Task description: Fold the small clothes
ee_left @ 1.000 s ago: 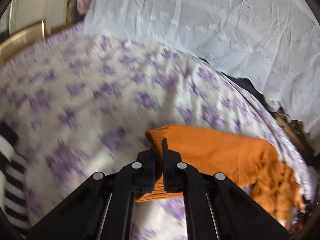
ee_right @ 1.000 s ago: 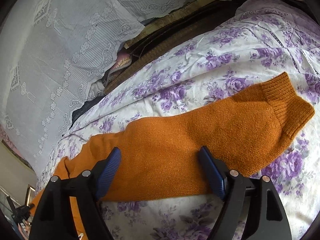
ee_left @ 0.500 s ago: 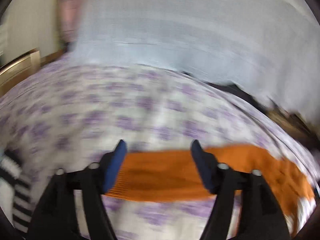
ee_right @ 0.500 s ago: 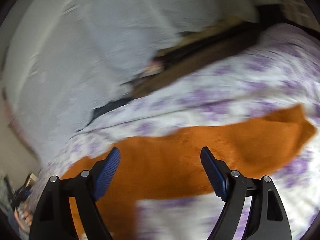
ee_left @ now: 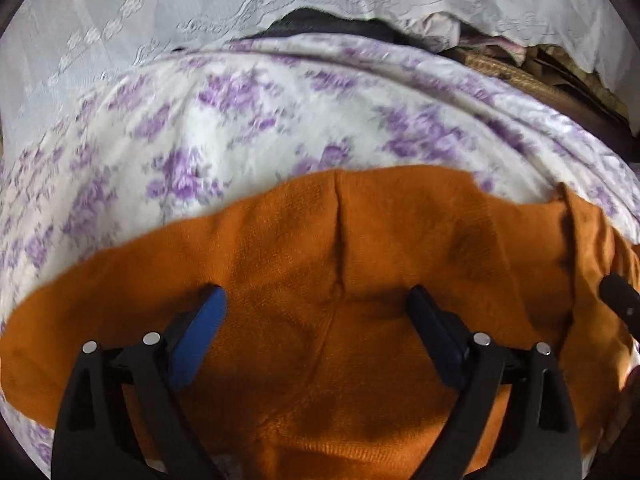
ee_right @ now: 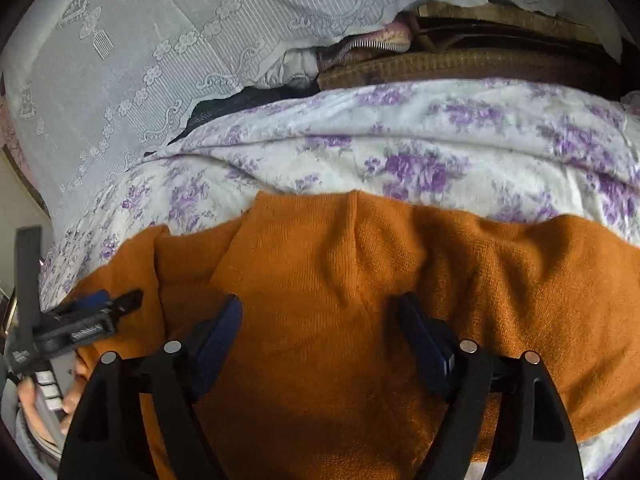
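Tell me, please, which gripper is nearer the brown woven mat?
Right. The right gripper, jaws closing over the orange sock, faces the mat straight ahead; the left gripper, jaws opening over the same sock, has it far off to its right. Neither grips it.

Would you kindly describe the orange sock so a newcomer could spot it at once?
Look at the floral bedspread with purple flowers below the white lace cloth. On it lies the orange sock, the only plain, rust-coloured knit piece there.
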A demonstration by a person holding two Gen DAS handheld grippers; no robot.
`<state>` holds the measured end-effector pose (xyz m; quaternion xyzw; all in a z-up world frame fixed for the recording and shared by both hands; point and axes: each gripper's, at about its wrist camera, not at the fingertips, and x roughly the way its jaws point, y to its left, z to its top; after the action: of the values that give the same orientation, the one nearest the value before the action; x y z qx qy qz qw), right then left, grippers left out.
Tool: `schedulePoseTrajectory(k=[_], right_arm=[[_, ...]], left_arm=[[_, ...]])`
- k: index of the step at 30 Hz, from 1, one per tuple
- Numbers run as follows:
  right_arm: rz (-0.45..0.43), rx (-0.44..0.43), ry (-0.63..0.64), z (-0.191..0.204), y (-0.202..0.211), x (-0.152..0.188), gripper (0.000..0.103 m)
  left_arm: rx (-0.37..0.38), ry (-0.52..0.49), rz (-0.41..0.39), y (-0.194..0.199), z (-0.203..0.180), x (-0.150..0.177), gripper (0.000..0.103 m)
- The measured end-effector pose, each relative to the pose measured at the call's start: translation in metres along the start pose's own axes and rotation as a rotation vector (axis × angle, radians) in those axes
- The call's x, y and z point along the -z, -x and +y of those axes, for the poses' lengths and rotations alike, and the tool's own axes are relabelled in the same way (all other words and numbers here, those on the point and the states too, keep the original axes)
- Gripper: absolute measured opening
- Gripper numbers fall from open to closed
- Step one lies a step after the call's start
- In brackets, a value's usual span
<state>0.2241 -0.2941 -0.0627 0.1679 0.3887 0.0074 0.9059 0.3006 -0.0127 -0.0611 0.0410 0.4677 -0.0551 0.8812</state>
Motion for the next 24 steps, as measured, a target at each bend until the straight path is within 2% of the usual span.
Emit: schedulePoseTrajectory(k=[2,4,6,8,9,10,11,13,14,15,16,21,22,24], right_arm=[[-0.051,0.021,-0.007,0.006,0.025,0.006,0.079],[-0.071,-0.035,0.054,0.023,0.047,0.012,0.080],[-0.053,-0.039,0.134,0.044,0.057,0.026,0.081],[0.011,-0.009,0.187,0.056,0.047,0.044,0.081],[0.083,0.030,0.224,0.060,0.031,0.060,0.084],[0.107,0.065,0.256,0.064,0.027,0.066,0.084],[0.087,0.078,0.272,0.068,0.033,0.066,0.086],[0.028,0.161,0.238,0.066,0.051,0.072,0.086],[0.005,0.155,0.213,0.063,0.063,0.080,0.086],[0.013,0.089,0.201,0.064,0.076,0.088,0.086],[0.021,0.056,0.198,0.066,0.085,0.095,0.086],[0.016,0.048,0.263,0.085,0.124,0.144,0.086],[0.039,0.058,0.295,0.090,0.128,0.157,0.086],[0.101,0.103,0.366,0.099,0.125,0.173,0.093]], left_arm=[[-0.007,0.006,-0.001,0.008,0.002,0.008,0.089],[0.064,-0.021,-0.018,0.034,-0.003,0.019,0.089],[0.088,-0.053,-0.046,0.052,-0.012,0.029,0.096],[0.067,-0.100,-0.035,0.056,-0.022,0.047,0.098],[0.053,-0.121,-0.011,0.051,-0.025,0.055,0.099],[0.017,-0.147,0.025,0.042,-0.030,0.066,0.099],[0.009,-0.140,0.027,0.041,-0.030,0.072,0.099],[0.034,-0.081,0.035,0.053,-0.022,0.075,0.098],[0.083,-0.035,0.047,0.062,-0.015,0.081,0.098],[0.130,-0.004,0.052,0.069,-0.011,0.090,0.098],[0.140,0.000,0.058,0.075,-0.009,0.099,0.098],[0.086,-0.091,0.010,0.112,-0.023,0.145,0.098],[0.092,-0.114,0.011,0.119,-0.026,0.155,0.098],[0.086,-0.144,0.034,0.125,-0.031,0.176,0.099]])
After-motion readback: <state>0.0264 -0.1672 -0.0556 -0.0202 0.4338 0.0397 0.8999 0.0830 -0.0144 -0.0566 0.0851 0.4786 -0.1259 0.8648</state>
